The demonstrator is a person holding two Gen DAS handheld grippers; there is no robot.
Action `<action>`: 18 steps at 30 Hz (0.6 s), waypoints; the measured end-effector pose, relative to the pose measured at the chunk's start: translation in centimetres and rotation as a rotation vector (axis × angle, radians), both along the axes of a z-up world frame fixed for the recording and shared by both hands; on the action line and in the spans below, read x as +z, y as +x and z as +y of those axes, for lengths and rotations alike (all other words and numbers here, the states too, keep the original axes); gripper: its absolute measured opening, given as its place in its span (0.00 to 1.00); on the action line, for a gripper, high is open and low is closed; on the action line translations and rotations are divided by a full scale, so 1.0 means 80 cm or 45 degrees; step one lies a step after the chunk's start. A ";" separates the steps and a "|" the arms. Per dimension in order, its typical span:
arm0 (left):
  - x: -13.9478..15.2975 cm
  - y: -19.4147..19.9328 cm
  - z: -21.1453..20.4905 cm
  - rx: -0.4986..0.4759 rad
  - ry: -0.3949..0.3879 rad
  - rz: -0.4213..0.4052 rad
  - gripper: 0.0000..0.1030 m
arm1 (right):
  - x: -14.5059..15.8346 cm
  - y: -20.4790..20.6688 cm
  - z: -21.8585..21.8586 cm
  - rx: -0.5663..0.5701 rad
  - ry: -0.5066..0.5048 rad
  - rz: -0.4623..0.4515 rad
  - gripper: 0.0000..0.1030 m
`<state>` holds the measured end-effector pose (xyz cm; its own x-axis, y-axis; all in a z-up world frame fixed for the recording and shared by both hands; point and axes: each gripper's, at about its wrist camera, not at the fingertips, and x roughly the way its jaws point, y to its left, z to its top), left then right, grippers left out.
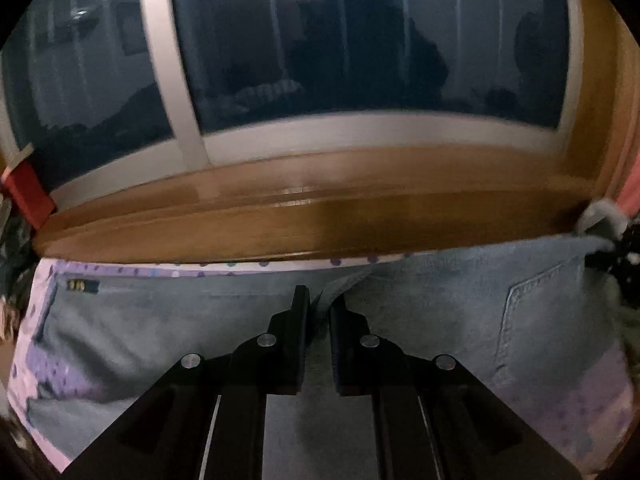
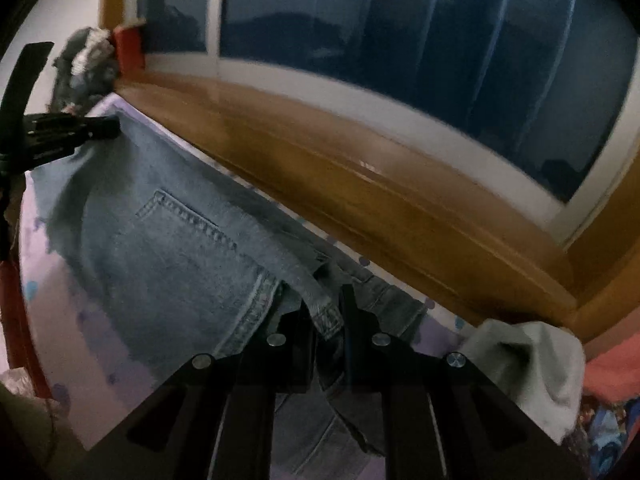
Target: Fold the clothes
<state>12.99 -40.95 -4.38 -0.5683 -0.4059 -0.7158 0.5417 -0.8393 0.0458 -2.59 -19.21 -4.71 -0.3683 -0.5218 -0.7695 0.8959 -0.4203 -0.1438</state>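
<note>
where pinched, rumpled pale-blue jeans (image 2: 168, 240)

Light-blue jeans (image 2: 168, 240) on lilac polka-dot sheet (image 2: 80, 320)

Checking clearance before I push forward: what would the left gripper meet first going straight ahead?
The left gripper, shut on the jeans, likely meets the wooden window ledge first, though depth is unclear.

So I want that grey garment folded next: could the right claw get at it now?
Probably not yet: the right claw is shut on the jeans. The grey garment lies uncovered beside it.
</note>
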 end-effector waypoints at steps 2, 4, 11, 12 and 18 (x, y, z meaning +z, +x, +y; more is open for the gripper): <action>-0.022 -0.017 -0.014 -0.009 0.021 -0.043 0.09 | -0.025 -0.020 -0.019 -0.038 0.040 -0.037 0.12; -0.044 -0.034 -0.027 -0.019 0.042 -0.086 0.09 | -0.047 -0.037 -0.032 -0.100 0.076 -0.090 0.18; -0.102 -0.061 -0.046 -0.066 0.103 -0.194 0.09 | -0.008 -0.038 0.024 -0.323 -0.076 -0.084 0.71; -0.105 -0.059 -0.045 -0.076 0.099 -0.195 0.09 | 0.000 -0.035 0.035 -0.350 -0.104 -0.083 0.71; -0.107 -0.055 -0.036 -0.128 0.050 -0.216 0.09 | -0.016 -0.054 0.071 -0.488 -0.178 -0.262 0.71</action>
<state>8.62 -43.87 -12.94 -0.4742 -0.3229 -0.8191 0.4423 -0.8918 0.0954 -6.93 -13.56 -5.95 -0.4019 -0.4814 -0.7789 0.6757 -0.7300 0.1026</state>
